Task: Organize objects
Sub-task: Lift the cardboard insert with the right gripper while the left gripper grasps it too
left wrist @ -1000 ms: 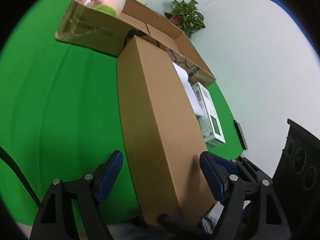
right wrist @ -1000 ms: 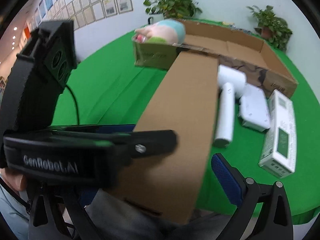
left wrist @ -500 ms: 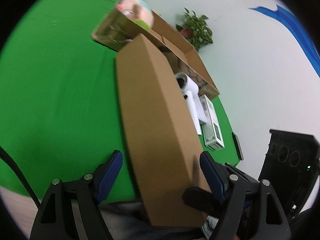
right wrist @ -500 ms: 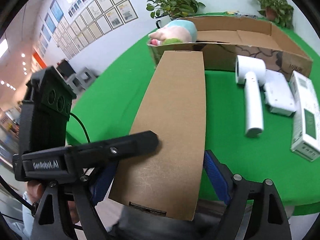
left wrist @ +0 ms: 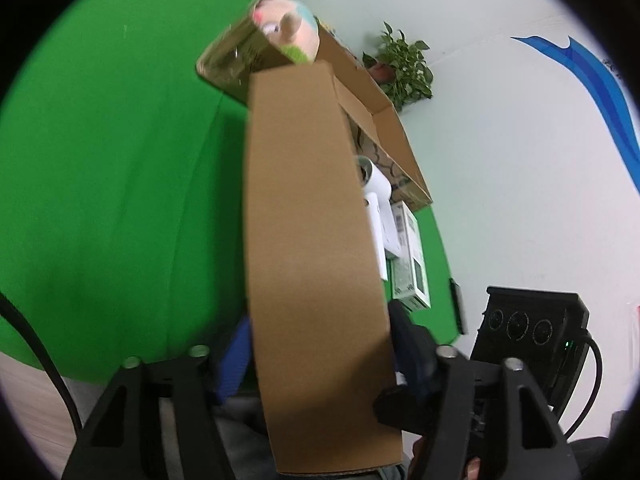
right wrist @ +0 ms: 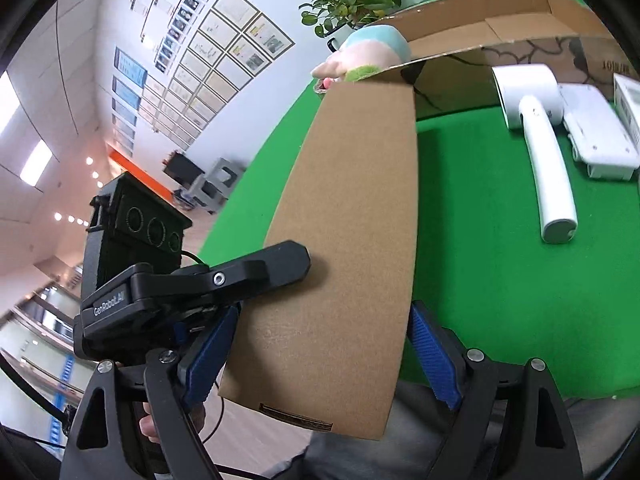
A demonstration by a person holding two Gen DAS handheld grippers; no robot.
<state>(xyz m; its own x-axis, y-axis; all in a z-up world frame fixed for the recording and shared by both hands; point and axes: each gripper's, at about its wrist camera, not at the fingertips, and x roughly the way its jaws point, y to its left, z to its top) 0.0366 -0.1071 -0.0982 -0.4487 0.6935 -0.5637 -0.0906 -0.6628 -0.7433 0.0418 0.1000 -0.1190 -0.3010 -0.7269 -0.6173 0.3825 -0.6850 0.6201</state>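
Observation:
A long brown cardboard box [left wrist: 312,240] is held up between both grippers, its far end pointing at the open cardboard carton [left wrist: 384,128]. My left gripper [left wrist: 320,360] is shut on the box's near end, blue pads on both sides. My right gripper [right wrist: 320,352] is also shut on the long box [right wrist: 352,240], with the left gripper's finger lying across the box's left edge. A pink and blue plush toy [right wrist: 368,52] sits in the carton's [right wrist: 500,28] left end.
On the green table [right wrist: 500,260] lie a white hair dryer [right wrist: 540,136], a white flat device [right wrist: 596,136] and a white and green carton [left wrist: 412,268]. Potted plants [left wrist: 400,64] stand at the back wall. A framed-picture wall is at left.
The long box has been lifted off the table and tilted up. Both grippers have closed in on its near end, from open to gripping its sides.

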